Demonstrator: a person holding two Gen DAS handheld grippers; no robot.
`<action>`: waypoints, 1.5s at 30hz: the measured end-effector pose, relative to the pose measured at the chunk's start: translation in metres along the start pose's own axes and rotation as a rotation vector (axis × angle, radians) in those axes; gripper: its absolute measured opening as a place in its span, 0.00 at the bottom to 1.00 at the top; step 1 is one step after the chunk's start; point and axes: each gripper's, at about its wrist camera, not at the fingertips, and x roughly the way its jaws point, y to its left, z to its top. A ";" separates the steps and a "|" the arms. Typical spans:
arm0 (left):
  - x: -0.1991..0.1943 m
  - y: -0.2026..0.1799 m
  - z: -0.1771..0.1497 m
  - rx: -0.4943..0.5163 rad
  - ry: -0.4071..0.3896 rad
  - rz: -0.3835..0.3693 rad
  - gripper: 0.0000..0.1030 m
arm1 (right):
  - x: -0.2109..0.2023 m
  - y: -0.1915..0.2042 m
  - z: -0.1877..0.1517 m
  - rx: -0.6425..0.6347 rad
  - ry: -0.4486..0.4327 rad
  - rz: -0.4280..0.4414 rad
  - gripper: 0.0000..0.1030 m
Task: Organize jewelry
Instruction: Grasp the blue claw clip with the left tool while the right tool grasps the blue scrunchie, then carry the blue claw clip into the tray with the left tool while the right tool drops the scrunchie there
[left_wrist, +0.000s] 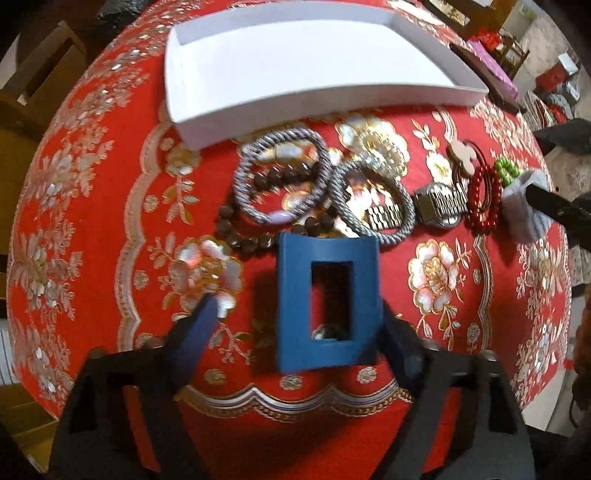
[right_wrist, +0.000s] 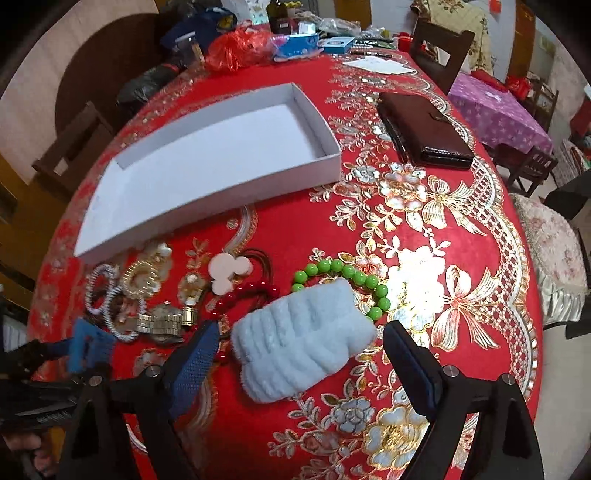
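Claw on my left (left_wrist: 295, 314) hangs over the red embroidered counter (left_wrist: 110, 221), its fingers spread wide; a blue rectangular frame (left_wrist: 328, 302) sits against the right finger, and I cannot tell whether anything grips it. Beyond it, going left to right, lie the brown bead string (left_wrist: 258, 236), two twisted silver cord bangles (left_wrist: 280, 177), a metal-band watch (left_wrist: 439, 206), a pink mouse-shaped hair tie (left_wrist: 461, 153), the red bead bracelet (left_wrist: 484, 199) and the green bead bracelet (left_wrist: 506, 171). The white box (left_wrist: 295, 62) stands open behind them. My right claw (right_wrist: 299, 354) is spread too, straddling a pale blue fluffy band (right_wrist: 299, 343) without touching it. A dark wallet (right_wrist: 424, 129) lies far right.
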 end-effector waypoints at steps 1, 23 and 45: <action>-0.002 0.004 -0.002 -0.004 -0.007 -0.009 0.62 | 0.003 0.000 -0.001 -0.011 0.011 0.004 0.65; -0.059 0.029 0.001 0.028 -0.146 -0.216 0.45 | -0.045 -0.003 -0.048 0.116 -0.019 0.187 0.29; -0.068 0.027 0.086 0.041 -0.219 -0.118 0.45 | -0.052 0.021 0.032 0.111 -0.134 0.255 0.29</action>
